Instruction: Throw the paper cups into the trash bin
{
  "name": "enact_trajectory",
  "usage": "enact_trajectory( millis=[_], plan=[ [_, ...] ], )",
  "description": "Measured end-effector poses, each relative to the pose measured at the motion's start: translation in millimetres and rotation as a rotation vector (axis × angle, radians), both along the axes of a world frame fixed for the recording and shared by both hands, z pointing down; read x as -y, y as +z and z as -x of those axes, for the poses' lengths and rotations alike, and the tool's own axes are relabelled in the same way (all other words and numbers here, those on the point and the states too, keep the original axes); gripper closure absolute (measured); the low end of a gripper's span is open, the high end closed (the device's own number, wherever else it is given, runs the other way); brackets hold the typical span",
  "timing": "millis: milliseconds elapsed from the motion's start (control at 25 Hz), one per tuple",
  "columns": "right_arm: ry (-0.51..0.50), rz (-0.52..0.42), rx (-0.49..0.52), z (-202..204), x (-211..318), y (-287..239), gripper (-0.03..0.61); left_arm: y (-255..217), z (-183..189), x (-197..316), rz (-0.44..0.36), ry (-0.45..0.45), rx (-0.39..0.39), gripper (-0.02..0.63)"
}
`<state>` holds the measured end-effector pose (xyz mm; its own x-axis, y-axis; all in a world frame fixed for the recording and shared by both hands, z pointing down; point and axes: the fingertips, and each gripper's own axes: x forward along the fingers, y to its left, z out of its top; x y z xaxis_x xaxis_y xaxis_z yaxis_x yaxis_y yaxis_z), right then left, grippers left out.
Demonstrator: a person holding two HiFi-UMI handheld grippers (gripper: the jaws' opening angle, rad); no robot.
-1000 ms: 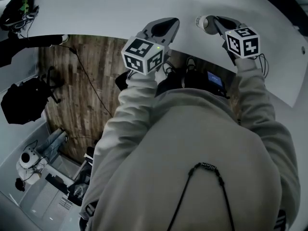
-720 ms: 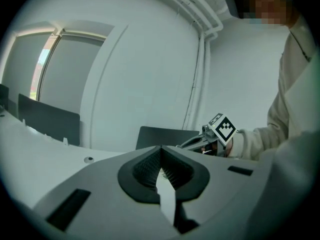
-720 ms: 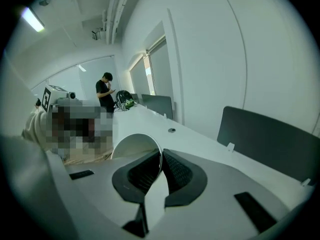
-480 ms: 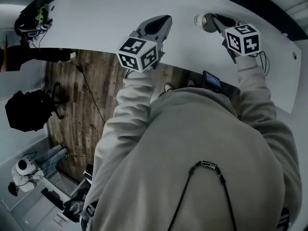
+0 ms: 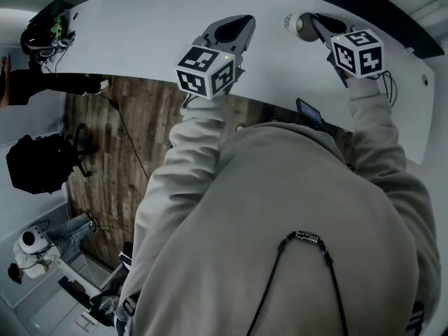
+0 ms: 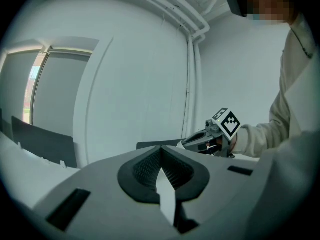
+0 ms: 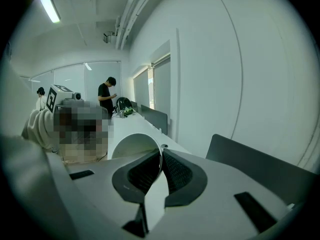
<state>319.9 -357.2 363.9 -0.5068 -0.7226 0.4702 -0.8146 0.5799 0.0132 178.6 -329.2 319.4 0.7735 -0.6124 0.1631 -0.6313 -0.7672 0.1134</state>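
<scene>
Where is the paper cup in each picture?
Head view: the paper cup is at top right, lying sideways, pinched by the right gripper.
Left gripper view: the right gripper shows at middle right; any cup at its tip is too small to tell.
Right gripper view: the cup is at bottom middle, its wall between the jaws.
Shared landmark: the long white table.

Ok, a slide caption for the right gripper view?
Right gripper pinches the rim of a white paper cup at a long white table.
</scene>
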Motion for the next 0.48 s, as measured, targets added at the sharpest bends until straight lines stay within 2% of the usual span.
enact_trajectory(
  millis=[120, 280, 480],
  plan=[
    [-0.001, -0.003, -0.005, -3.5, 3.8, -0.3, 0.538, 4.1, -4.1, 4.4, -0.012, -0.009, 0.026, 0.612],
    [-0.003, -0.006, -0.016, -11.7, 1.9, -2.4, 0.538, 2.9, -12.2, 7.9, -0.017, -0.010, -0.003, 0.612],
    [-0.020, -0.011, -0.027, -29.6, 3.6, -0.4, 0.538, 2.4, -16.3, 13.6, -0.033, -0.068, -0.018, 0.612]
  ],
)
